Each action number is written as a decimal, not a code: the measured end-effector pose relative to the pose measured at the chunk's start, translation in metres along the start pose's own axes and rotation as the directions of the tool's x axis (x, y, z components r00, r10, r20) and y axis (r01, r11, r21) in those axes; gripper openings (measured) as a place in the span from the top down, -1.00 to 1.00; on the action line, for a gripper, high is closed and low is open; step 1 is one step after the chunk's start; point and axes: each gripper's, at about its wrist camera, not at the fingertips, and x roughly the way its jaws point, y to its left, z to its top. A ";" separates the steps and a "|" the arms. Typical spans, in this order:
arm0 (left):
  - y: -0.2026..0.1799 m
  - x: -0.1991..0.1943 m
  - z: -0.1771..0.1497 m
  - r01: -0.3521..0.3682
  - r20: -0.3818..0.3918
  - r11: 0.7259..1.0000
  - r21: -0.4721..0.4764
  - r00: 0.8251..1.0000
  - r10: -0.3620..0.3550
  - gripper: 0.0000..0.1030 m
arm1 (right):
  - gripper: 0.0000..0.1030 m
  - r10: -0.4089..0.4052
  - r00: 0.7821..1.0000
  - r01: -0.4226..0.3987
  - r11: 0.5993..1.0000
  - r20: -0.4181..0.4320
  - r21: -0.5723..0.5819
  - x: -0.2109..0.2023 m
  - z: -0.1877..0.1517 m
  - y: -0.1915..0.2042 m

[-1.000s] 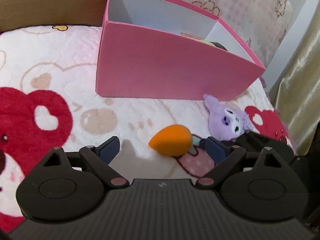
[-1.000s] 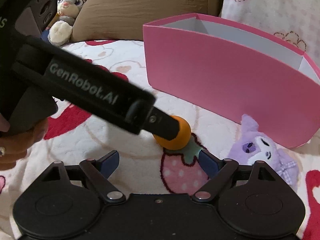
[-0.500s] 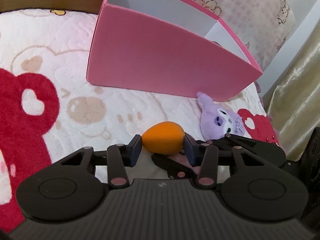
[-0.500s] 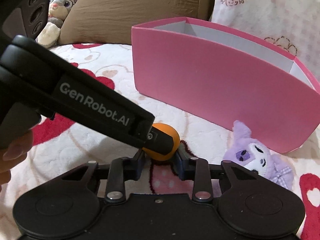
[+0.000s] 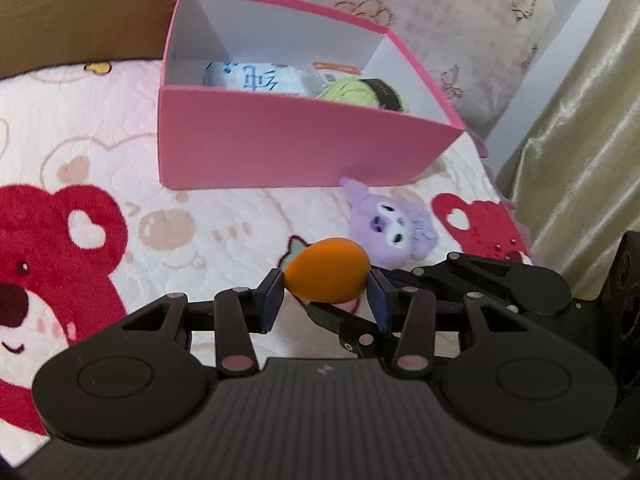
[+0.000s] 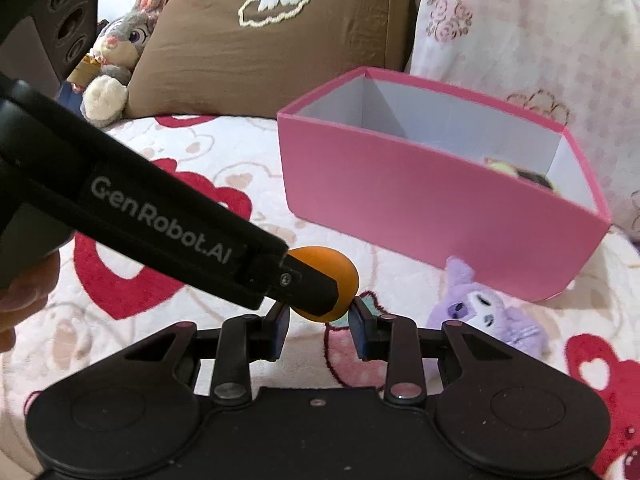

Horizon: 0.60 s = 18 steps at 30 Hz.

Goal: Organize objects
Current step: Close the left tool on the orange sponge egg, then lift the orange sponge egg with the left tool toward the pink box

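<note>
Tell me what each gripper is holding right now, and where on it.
Both hold the same orange egg-shaped sponge. The left gripper pinches its two long ends; the right gripper clamps its sides from below.

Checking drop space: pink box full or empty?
Partly filled. The pink box holds a white pack and a green item; no lid.

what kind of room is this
Most likely a bedroom, on a bed: a plush bear-print blanket, a brown pillow and a grey bunny plush propped at the head.
</note>
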 end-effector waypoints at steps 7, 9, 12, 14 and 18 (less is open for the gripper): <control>-0.027 -0.023 0.011 -0.030 -0.013 0.998 0.051 0.999 0.031 0.15 | 0.28 -0.006 1.000 0.006 1.000 0.016 -0.014 -0.030 0.013 0.002; -0.034 -0.032 0.015 -0.039 -0.006 0.997 0.069 0.999 0.040 0.15 | 0.28 0.000 1.000 0.000 1.000 0.028 -0.015 -0.036 0.019 0.000; -0.044 -0.044 0.022 -0.049 0.002 0.995 0.090 0.999 0.049 0.15 | 0.28 0.004 0.999 -0.002 0.999 0.047 -0.032 -0.052 0.026 0.000; -0.050 -0.049 0.028 -0.055 0.010 0.993 0.103 0.998 0.054 0.15 | 0.28 -0.001 0.998 0.003 0.999 0.059 -0.039 -0.060 0.031 -0.001; -0.059 -0.058 0.044 -0.055 0.023 0.991 0.118 0.998 0.053 0.15 | 0.28 -0.036 0.995 0.042 0.997 0.090 -0.067 -0.070 0.048 -0.004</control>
